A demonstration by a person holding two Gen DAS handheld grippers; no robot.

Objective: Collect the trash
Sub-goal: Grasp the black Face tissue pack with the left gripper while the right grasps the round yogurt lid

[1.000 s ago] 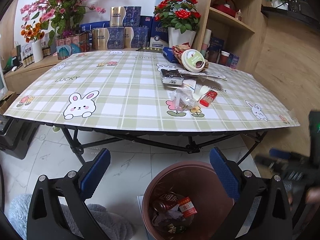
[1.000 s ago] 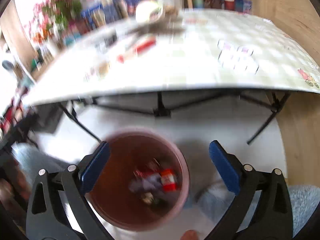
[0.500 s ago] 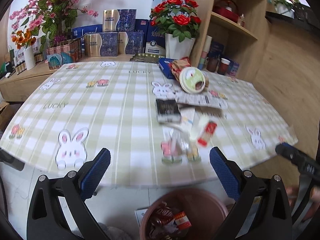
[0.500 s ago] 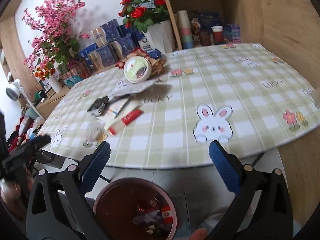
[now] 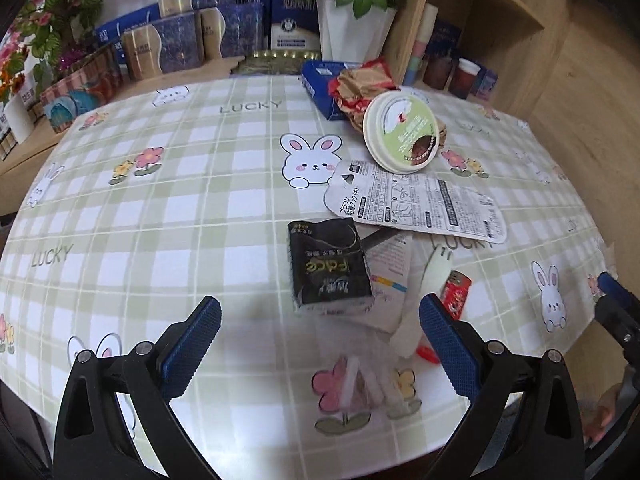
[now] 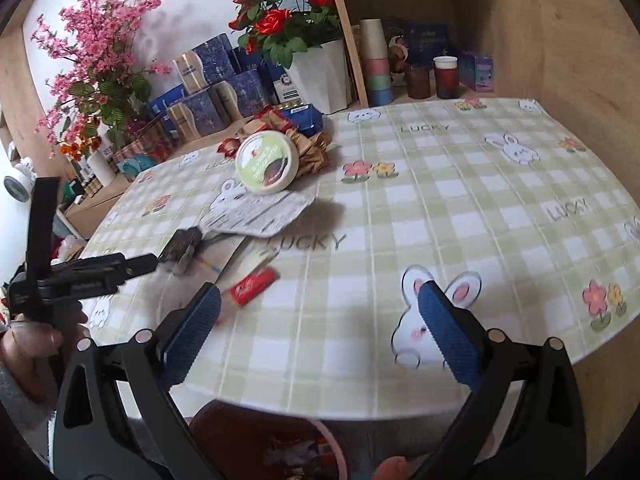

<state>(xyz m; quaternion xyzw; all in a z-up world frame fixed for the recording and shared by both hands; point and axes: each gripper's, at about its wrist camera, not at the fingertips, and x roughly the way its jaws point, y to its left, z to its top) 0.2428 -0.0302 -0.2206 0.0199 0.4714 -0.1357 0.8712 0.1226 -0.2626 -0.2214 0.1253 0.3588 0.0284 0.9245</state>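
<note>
My left gripper (image 5: 320, 346) hangs open just above the checked tablecloth, empty. Right ahead of it lies a black packet (image 5: 328, 266). A clear plastic wrapper (image 5: 368, 388) sits between the fingers, low in the left wrist view. A red packet (image 5: 456, 292) lies by the right finger. Farther off are a white printed card (image 5: 416, 208), a round green-and-white lid (image 5: 402, 136) and crumpled brown paper (image 5: 360, 84). My right gripper (image 6: 320, 336) is open and empty over the table's near edge, with the red packet (image 6: 254, 286) to its left. The brown trash bin (image 6: 240, 428) shows below.
A white pot of red roses (image 6: 320, 72), blue gift boxes (image 6: 208, 68) and pink blossoms (image 6: 84, 52) line the back. A wooden shelf with cups (image 6: 444, 76) stands at the back right. A hand holds the left gripper (image 6: 80, 276) at the left of the right wrist view.
Both grippers rose from over the bin on the floor to table height. The left one moved forward over the trash on the table. Both stayed open.
</note>
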